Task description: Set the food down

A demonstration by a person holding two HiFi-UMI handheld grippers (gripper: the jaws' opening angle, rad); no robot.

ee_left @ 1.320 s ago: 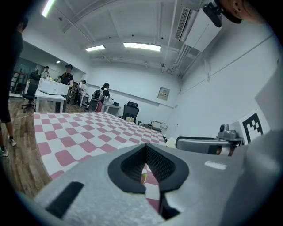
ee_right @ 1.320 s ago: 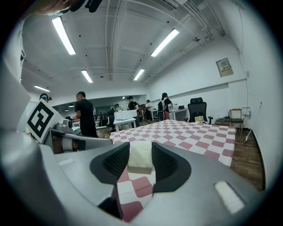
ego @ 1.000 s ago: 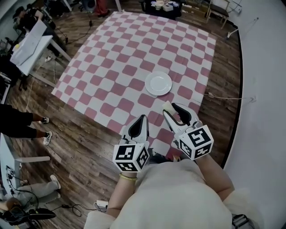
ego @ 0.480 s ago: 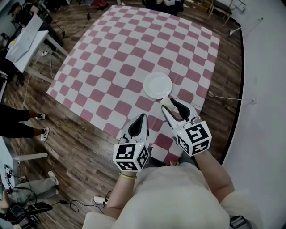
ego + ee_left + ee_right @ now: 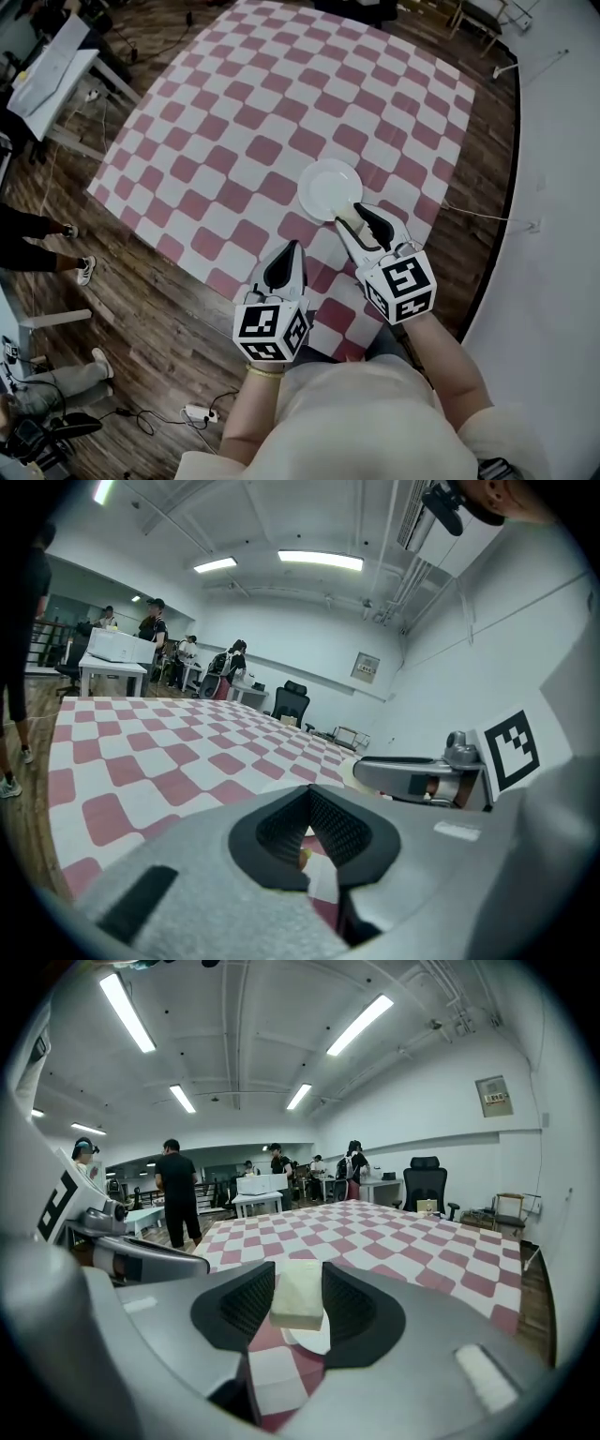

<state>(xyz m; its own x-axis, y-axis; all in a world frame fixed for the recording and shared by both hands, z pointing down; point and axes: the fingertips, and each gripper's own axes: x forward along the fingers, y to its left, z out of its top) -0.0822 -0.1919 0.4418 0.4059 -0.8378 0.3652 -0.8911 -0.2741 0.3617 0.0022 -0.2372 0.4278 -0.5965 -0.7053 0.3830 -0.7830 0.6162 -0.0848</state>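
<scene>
A white plate (image 5: pixel 328 188) lies on the pink-and-white checkered mat (image 5: pixel 253 122) spread over the wooden floor. My right gripper (image 5: pixel 360 219) is shut on a pale cream block of food (image 5: pixel 349 218), held just above the plate's near edge. In the right gripper view the food block (image 5: pixel 298 1295) sits between the two pads, with the plate (image 5: pixel 315 1341) showing below it. My left gripper (image 5: pixel 285 255) hovers to the left of the right one, shut with nothing in it. The left gripper view shows the right gripper (image 5: pixel 412 775) off to the side.
A white table (image 5: pixel 49 80) stands at the mat's far left corner. A person's shoes (image 5: pixel 82 268) are on the floor at left. Cables (image 5: pixel 192 411) lie near my feet. A white wall (image 5: pixel 553 187) runs along the right. People (image 5: pixel 176 1190) stand by desks in the distance.
Both grippers have moved forward over the mat. The right gripper with the food block has come up to the plate's near edge.
</scene>
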